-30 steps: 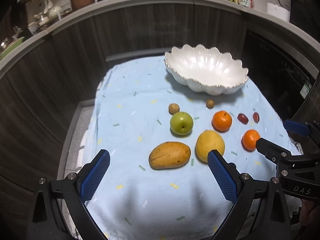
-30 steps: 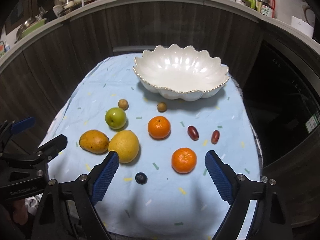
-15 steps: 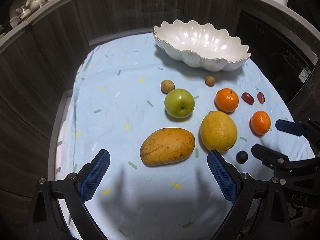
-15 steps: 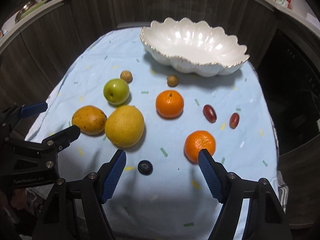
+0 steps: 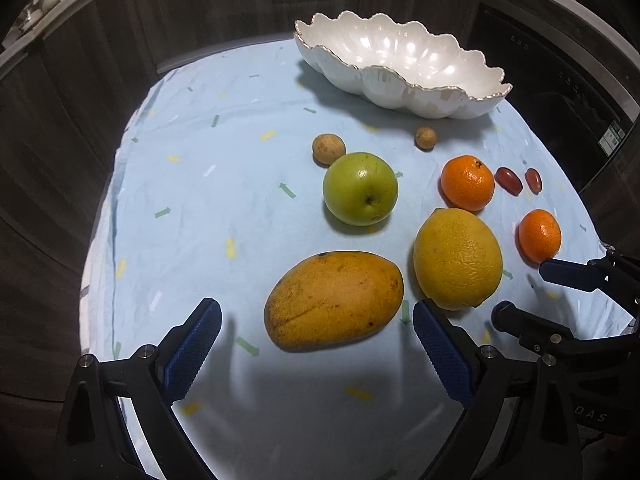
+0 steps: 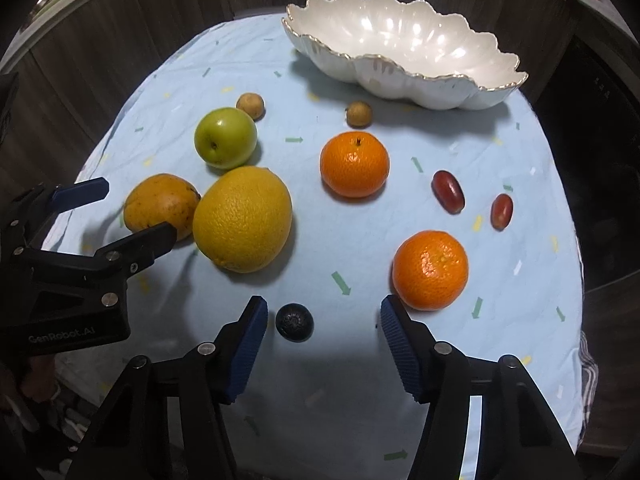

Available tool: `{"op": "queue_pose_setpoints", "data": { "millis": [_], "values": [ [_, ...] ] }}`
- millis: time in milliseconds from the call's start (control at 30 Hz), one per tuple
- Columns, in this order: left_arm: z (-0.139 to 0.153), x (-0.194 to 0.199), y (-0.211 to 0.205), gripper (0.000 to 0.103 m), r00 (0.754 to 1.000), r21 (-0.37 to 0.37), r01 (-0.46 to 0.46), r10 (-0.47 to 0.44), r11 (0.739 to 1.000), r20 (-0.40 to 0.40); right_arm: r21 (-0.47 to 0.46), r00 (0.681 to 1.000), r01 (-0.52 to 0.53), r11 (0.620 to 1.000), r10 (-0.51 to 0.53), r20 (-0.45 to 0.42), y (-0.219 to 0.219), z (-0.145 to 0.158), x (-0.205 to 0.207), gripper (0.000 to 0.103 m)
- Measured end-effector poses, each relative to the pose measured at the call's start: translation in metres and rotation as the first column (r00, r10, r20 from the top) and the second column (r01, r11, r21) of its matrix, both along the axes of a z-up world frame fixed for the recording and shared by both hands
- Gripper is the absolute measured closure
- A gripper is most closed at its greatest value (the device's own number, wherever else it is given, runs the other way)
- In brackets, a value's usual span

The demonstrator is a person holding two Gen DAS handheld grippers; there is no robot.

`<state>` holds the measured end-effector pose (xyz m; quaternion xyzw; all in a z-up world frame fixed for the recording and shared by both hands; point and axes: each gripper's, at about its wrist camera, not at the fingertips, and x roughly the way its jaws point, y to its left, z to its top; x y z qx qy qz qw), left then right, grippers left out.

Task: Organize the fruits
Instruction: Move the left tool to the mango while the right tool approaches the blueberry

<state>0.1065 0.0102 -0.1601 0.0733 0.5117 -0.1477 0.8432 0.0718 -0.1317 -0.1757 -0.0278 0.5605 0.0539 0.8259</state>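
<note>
Table [image 6: 520, 360]: you are working over a table that is wearing a pale blue cloth with small coloured flecks; everything below is placed against the bowl.
Bowl [image 6: 400, 36]: the white scalloped bowl with a gilt rim is sitting at the far edge of the cloth, with no fruit showing inside it.
Grapefruit [image 6: 242, 219]: the big yellow fruit is lying well in front of the bowl, toward your left, touching or nearly touching the mango.
Mango [image 5: 334, 300]: it is lying further from the bowl than the grapefruit, just ahead of your left tongs.
Green apple [image 6: 225, 138]: it is resting between the bowl and the grapefruit, on the left.
Far mandarin [image 6: 354, 164]: it is sitting straight in front of the bowl, fairly near it.
Near mandarin [image 6: 430, 270]: it is sitting well in front of the bowl, just beyond the right finger of your right tongs.
Left tongs [image 5: 316, 340]: you are holding them spread wide and pinching nothing; the mango is lying just beyond the tips.
Right tongs [image 6: 324, 320]: their jaws are closing, with the dark berry lying between them and neither pad touching it.
Red grapes [image 6: 448, 191]: two are lying apart, in front of the bowl's right end.
Brown fruits [image 6: 359, 114]: one is sitting just before the bowl, the other touching the apple's far side.
Dark berry [image 6: 294, 322]: it is lying farthest from the bowl.
</note>
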Motion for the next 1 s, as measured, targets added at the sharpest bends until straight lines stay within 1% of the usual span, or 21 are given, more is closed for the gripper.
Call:
{"op": "queue_pose_setpoints", "data": {
  "millis": [133, 333, 500, 667, 800, 900, 967, 1000],
  "values": [
    [-0.006, 0.003, -0.001, 0.005, 1.000, -0.005, 0.010, -0.010, 1.000, -0.014, -0.004, 1.000, -0.002, 1.000, 0.002, -0.011, 0.001, -0.003, 0.001, 0.044],
    [-0.014, 0.007, 0.000, 0.007, 1.000, -0.012, 0.011, -0.011, 1.000, -0.028, -0.007, 1.000, -0.006, 1.000, 0.005, -0.028, 0.002, -0.007, 0.003, 0.050],
    [-0.020, 0.011, -0.001, 0.007, 0.999, -0.017, 0.019, -0.020, 1.000, -0.040, -0.011, 0.999, -0.015, 1.000, 0.015, -0.034, 0.006, -0.009, 0.005, 0.052],
    [-0.023, 0.014, -0.002, 0.009, 0.999, -0.023, 0.025, -0.026, 0.999, -0.040, -0.006, 0.999, -0.017, 1.000, 0.017, -0.048, 0.008, -0.013, 0.007, 0.061],
    [-0.023, 0.017, -0.004, 0.010, 0.999, -0.020, 0.031, -0.032, 0.999, -0.030, -0.006, 0.998, -0.024, 1.000, 0.023, -0.050, 0.009, -0.014, 0.008, 0.064],
    [-0.023, 0.018, -0.006, 0.012, 0.999, -0.013, 0.037, -0.037, 0.999, -0.020, 0.001, 0.998, -0.034, 0.999, 0.034, -0.052, 0.010, -0.014, 0.009, 0.070],
    [-0.024, 0.017, -0.007, 0.013, 0.999, -0.008, 0.041, -0.041, 0.999, -0.010, 0.009, 0.998, -0.043, 0.999, 0.043, -0.052, 0.012, -0.014, 0.008, 0.076],
    [-0.024, 0.017, -0.008, 0.014, 0.999, -0.007, 0.043, -0.043, 0.999, -0.006, 0.010, 0.998, -0.046, 0.999, 0.047, -0.052, 0.012, -0.013, 0.008, 0.077]
  ]
}}
